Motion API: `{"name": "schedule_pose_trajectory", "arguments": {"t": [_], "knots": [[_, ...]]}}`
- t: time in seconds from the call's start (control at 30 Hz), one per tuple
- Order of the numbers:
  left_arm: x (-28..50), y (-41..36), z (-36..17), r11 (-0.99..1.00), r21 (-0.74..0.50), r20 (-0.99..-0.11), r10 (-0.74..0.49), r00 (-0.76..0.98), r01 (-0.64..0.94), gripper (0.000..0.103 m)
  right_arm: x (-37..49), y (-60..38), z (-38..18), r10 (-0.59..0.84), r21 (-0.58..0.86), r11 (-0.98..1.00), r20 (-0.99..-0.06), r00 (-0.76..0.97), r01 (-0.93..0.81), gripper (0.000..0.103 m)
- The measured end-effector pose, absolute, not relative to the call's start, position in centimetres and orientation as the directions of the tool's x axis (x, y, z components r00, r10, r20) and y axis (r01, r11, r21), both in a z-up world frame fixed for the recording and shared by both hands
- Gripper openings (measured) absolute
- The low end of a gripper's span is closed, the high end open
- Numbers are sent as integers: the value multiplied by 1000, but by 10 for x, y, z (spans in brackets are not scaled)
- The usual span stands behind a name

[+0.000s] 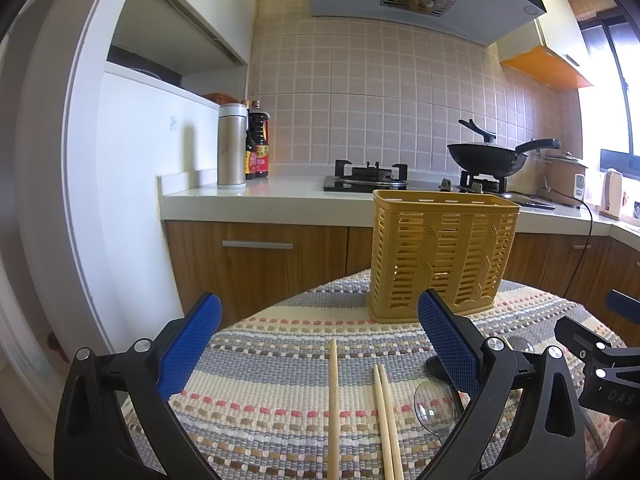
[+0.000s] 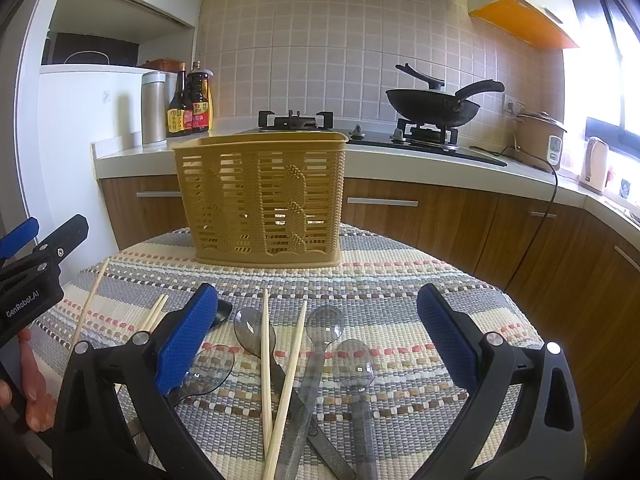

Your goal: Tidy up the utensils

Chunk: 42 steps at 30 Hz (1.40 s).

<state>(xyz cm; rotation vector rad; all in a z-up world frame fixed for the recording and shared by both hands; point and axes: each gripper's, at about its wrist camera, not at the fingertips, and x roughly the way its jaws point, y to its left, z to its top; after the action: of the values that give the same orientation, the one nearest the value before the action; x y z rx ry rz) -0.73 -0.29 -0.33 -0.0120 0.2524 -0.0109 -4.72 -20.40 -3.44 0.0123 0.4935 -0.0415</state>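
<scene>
The yellow basket (image 2: 262, 200) stands upright at the far side of the bench, on a striped woven mat (image 2: 400, 288). Nearer, on the mat, lie clear plastic spoons (image 2: 354, 364) side by side with two crossed chopsticks (image 2: 266, 360) over them. A further pair of chopsticks (image 1: 384, 412) and a single chopstick (image 1: 334, 400) lie to their left, well apart from the basket.

The right gripper (image 2: 316, 344) hovers above the spoons, its blue fingers (image 2: 186, 344) spread wide and holding nothing. The left gripper (image 1: 320, 348) hangs over the left chopsticks, fingers (image 1: 188, 348) likewise wide apart and empty.

Behind the bench runs a kitchen counter with a stove (image 2: 296, 120), a black wok (image 2: 434, 110), sauce bottles (image 2: 190, 100) and a steel flask (image 2: 154, 110).
</scene>
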Motion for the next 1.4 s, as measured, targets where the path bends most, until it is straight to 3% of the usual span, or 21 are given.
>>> {"name": "schedule_pose_trajectory", "arguments": {"t": [1.4], "knots": [[-9, -5, -5, 1000, 1, -241, -20, 970, 21, 95, -46, -203, -36, -37, -7, 999, -488, 872, 39, 95]]}}
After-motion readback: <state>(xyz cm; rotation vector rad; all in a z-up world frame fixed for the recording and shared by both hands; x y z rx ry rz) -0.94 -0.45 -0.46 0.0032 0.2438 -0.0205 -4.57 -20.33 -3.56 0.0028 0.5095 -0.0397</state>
